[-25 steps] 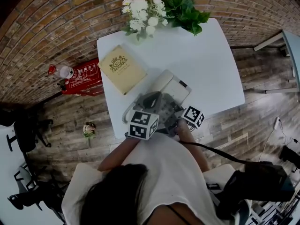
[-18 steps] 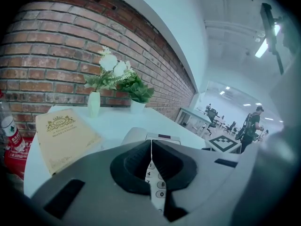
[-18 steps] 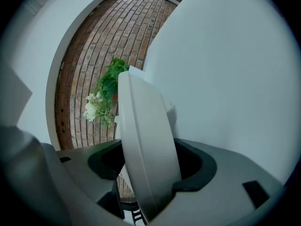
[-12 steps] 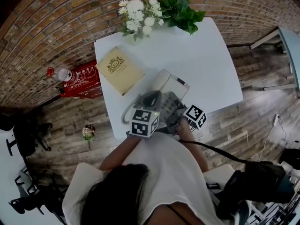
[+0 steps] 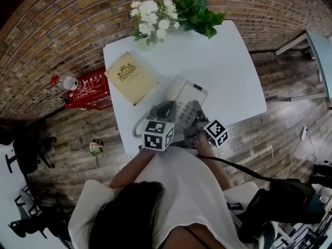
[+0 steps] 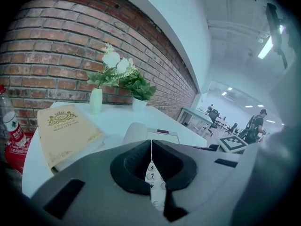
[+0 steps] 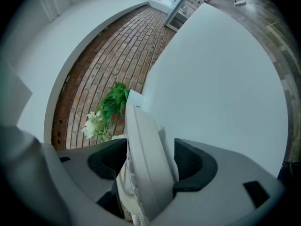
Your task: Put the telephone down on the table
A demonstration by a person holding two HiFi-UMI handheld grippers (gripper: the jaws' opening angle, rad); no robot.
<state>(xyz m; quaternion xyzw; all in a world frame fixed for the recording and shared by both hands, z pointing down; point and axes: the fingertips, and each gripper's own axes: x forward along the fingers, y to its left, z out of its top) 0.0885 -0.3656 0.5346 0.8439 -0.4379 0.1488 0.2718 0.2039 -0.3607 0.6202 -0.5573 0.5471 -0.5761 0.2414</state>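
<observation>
As the just-opened right claw (image 7: 150, 161) straddles it, the pale telephone (image 5: 182, 93) lies flat; left claw (image 6: 151, 152) closed.

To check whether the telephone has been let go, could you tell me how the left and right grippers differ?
The left gripper has its jaws shut, while the right gripper has them apart, having just been opening. The right gripper has the telephone between its jaws; the left gripper has nothing. Both reach over the table.
</observation>
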